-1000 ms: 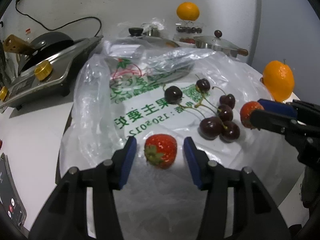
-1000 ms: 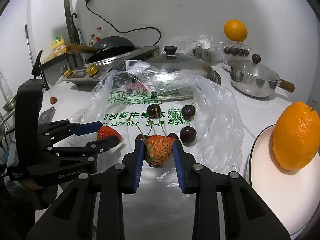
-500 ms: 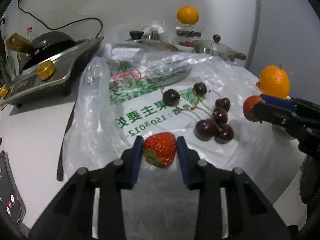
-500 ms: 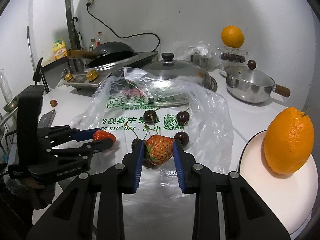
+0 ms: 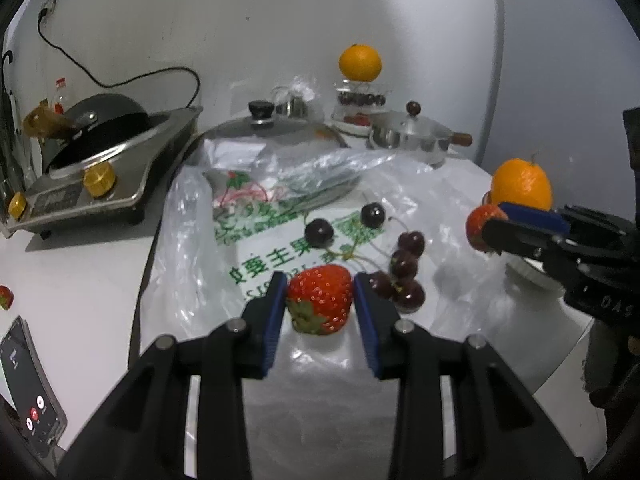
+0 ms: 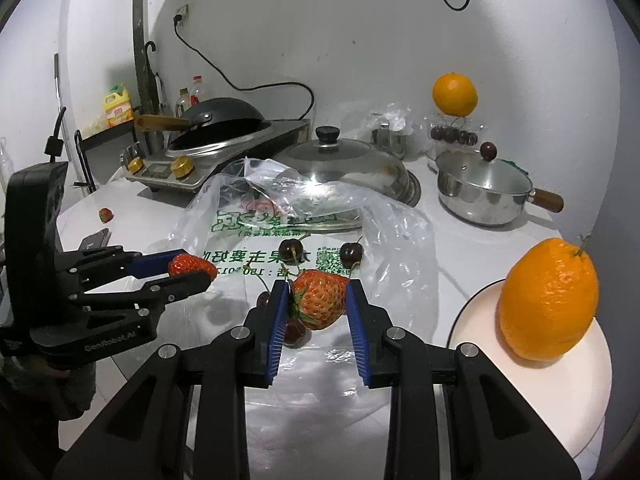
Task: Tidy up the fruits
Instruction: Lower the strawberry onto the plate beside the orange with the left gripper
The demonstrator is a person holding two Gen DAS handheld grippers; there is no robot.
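Each gripper, left (image 5: 320, 300) and right (image 6: 318, 306), has its jaws clamped on a red strawberry. Dark cherries (image 5: 404, 268) on the printed plastic bag (image 5: 256, 240) remain unsorted; one orange (image 6: 548, 300) occupies the white plate (image 6: 576, 400).

A plastic bag (image 6: 320, 240) lies spread on the counter with loose cherries (image 5: 404, 268) on it. Behind the bag sits a large pan lid (image 6: 340, 164). Left of the lid stands a stove (image 6: 224, 148) with a wok (image 6: 216, 118) on it. Right of the lid is a lidded saucepan (image 6: 484, 188). On a plate (image 6: 576, 392) at the near right rests an orange (image 6: 548, 300). A phone (image 5: 28, 388) lies at the near left.
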